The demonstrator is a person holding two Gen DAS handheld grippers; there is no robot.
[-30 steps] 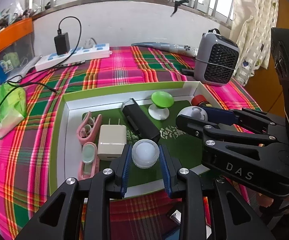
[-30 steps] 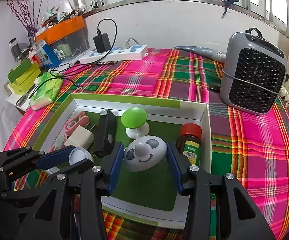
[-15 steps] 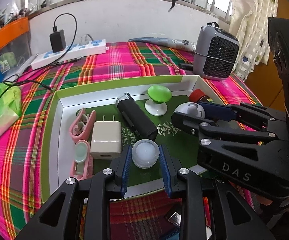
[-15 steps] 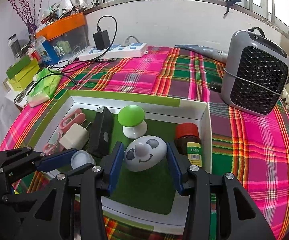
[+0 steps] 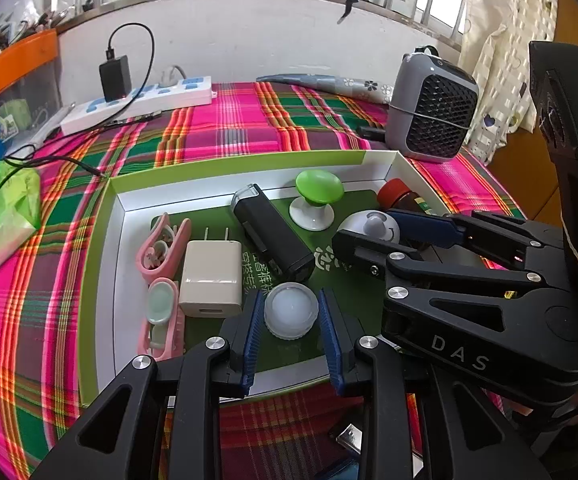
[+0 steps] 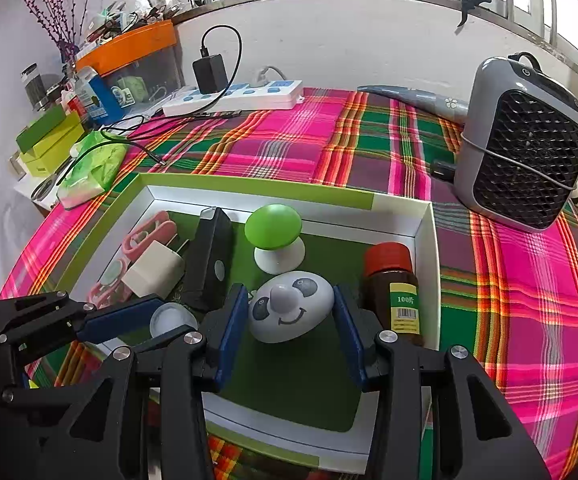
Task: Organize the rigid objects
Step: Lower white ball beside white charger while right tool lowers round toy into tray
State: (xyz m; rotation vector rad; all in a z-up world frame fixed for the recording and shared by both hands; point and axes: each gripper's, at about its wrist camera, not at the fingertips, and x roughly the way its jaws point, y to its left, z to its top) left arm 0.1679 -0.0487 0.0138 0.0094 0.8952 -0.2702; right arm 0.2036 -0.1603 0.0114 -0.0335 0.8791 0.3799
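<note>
Going left to right across the green-and-white tray (image 5: 115, 264): two pink clips (image 5: 163, 240) sit against the left wall, long axes running near to far, then a white charger (image 5: 211, 278) lying flat with its prongs pointing to the far side. Next is the black rectangular gadget (image 5: 271, 238), long axis slanted from far-left to near-right. Right in front of that, the left tongs (image 5: 291, 326) sit with their blue pads on either side of a little white round cap (image 5: 291, 311). It's a narrow spread and the pads look just beside the cap or barely touching, so I honestly can't tell if it's gripped. The cap is round, so no real axis to worry about, and it lies dead centre between the pads, near the tray's near wall. Further right, the right tongs (image 6: 289, 330) straddle the panda-face dome (image 6: 291, 307), wider apart with visible gaps on both sides, so not clamped. From the right wrist camera its face looks back toward the tongs and its longer axis runs left to right, across the gap. Each arm is nearer its own object. The green mushroom knob (image 6: 273, 236) stands upright just beyond the panda, and the brown red-capped bottle (image 6: 395, 286) stands upright against the right wall, just beside the right pad, so I'd guess that's the tight spot.
</note>
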